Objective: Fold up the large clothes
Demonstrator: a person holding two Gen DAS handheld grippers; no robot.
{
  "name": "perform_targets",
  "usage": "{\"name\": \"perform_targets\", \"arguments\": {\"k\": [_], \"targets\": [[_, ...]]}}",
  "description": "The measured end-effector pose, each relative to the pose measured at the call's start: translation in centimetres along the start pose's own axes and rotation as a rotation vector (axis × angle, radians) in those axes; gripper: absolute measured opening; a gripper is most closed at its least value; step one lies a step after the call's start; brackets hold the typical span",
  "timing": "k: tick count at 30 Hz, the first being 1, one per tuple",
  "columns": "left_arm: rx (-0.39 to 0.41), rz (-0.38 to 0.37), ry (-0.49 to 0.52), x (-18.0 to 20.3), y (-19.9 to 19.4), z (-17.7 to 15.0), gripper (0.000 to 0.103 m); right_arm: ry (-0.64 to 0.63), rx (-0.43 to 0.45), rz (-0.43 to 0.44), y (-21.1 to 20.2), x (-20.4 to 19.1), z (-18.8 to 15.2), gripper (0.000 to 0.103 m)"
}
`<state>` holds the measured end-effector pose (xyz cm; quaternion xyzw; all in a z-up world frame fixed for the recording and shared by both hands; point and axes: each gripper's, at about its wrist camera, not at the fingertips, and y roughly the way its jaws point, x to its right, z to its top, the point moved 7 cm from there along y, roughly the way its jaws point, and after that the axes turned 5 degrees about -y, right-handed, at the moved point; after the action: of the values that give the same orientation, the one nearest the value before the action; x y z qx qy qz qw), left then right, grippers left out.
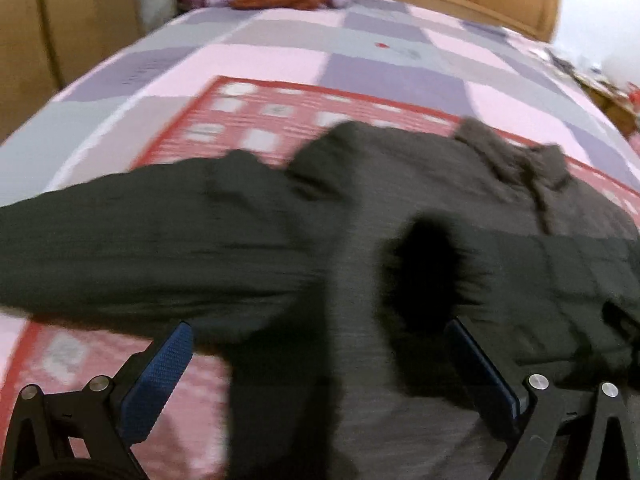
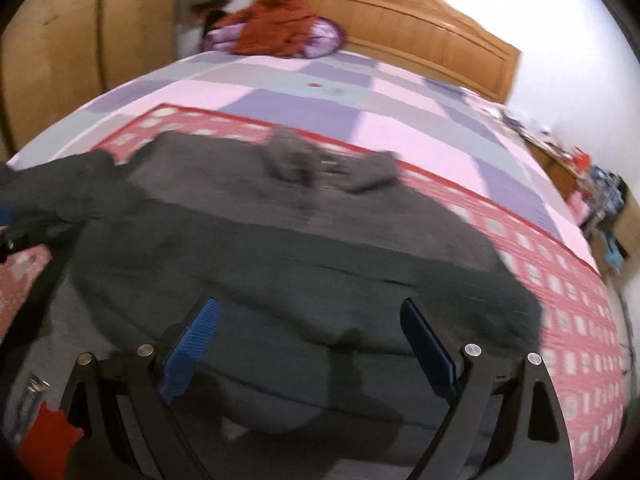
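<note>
my left jaws (image 1: 320,344) stood wide apart, gripping nothing, above the dark jacket (image 1: 460,208), whose sleeve (image 1: 140,240) lay crossed ahead and to the left of them. my right jaws (image 2: 310,322) were likewise spread and empty over the jacket's body, its collar (image 2: 304,160) far ahead. the garment lay flat on the red patterned mat (image 2: 560,288) on the bed (image 2: 420,108), apparently spread for folding. both views were blurred.

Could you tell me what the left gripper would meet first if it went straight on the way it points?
Probably the dark coat: the open left gripper points at its folded-over sleeve cuff. Blur makes depth uncertain.
</note>
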<state>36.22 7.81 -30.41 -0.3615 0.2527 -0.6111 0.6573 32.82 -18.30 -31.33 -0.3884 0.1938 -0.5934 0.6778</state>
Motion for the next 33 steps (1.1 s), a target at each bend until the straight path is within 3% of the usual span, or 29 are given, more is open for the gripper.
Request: {"name": "perform_targets", "arguments": {"k": [4,6,7,9,17,23,30,32,33], "targets": [[-0.018,0.093,-0.088,-5.8,0.0,0.0,0.103,0.002,-0.040,0.050,3.3,-4.7,0.8,0.093],[-0.017,0.139,-0.131,-8.6,-0.4,-0.1,0.103,-0.032,-0.134,0.073,5.9,-7.1,-0.4,0.094],[-0.015,0.166,-0.164,-10.3,-0.7,-0.1,0.103,-0.081,-0.190,0.040,7.5,-8.2,-1.5,0.095],[-0.019,0.210,-0.244,-13.8,-1.3,-0.3,0.103,-0.126,-0.121,-0.015,7.4,-9.0,-1.9,0.095],[0.005,0.363,-0.456,-26.8,-2.8,-0.7,0.103,-0.124,-0.077,0.010,7.2,-9.0,-2.6,0.095],[-0.022,0.362,-0.539,-32.6,-0.4,0.4,0.103,-0.121,-0.064,0.002,6.8,-8.5,-2.8,0.095],[-0.098,0.358,-0.688,-35.4,3.6,1.0,0.103,-0.120,-0.064,0.005,6.8,-8.6,-2.9,0.095],[-0.112,0.345,-0.720,-35.8,4.8,1.2,0.094,-0.119,-0.063,0.006,6.7,-8.6,-2.9,0.095],[-0.116,0.317,-0.740,-35.8,5.4,1.3,0.081,-0.119,-0.062,0.006,6.7,-8.6,-3.0,0.095]]}}
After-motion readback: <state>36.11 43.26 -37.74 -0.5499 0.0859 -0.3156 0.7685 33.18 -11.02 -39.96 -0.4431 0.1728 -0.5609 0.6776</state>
